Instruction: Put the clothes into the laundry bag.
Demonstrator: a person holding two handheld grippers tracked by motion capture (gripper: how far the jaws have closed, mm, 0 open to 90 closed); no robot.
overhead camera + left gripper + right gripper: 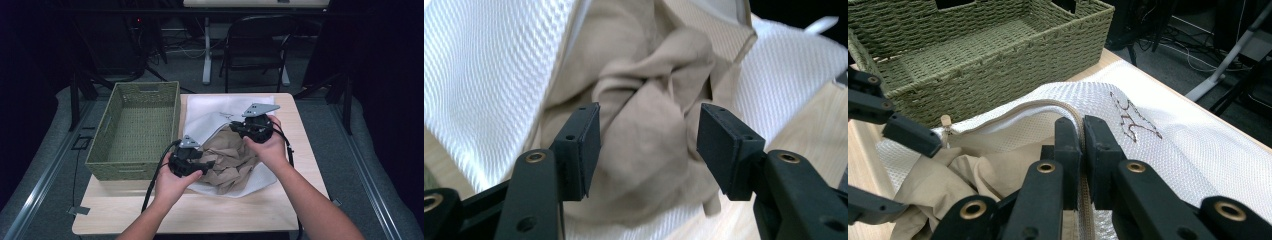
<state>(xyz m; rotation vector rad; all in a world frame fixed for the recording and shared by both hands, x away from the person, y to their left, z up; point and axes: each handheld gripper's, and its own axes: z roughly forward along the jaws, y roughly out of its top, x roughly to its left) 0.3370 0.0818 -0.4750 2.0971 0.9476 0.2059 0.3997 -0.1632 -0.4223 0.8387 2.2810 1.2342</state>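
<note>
On the tabletop (295, 165), at the centre and at 3 o'clock from the green woven basket (135, 127), lies a white mesh laundry bag (220, 112) with a crumpled beige cloth (230, 160) bulging out of its mouth. The right hand-held gripper (1082, 127), at the bag's 12 o'clock side, has its jaws clamped tight on the bag's zippered rim. The left hand-held gripper (649, 145), at the cloth's 8 o'clock edge, stands about half open, its pads either side of a beige fold without pressing on it.
</note>
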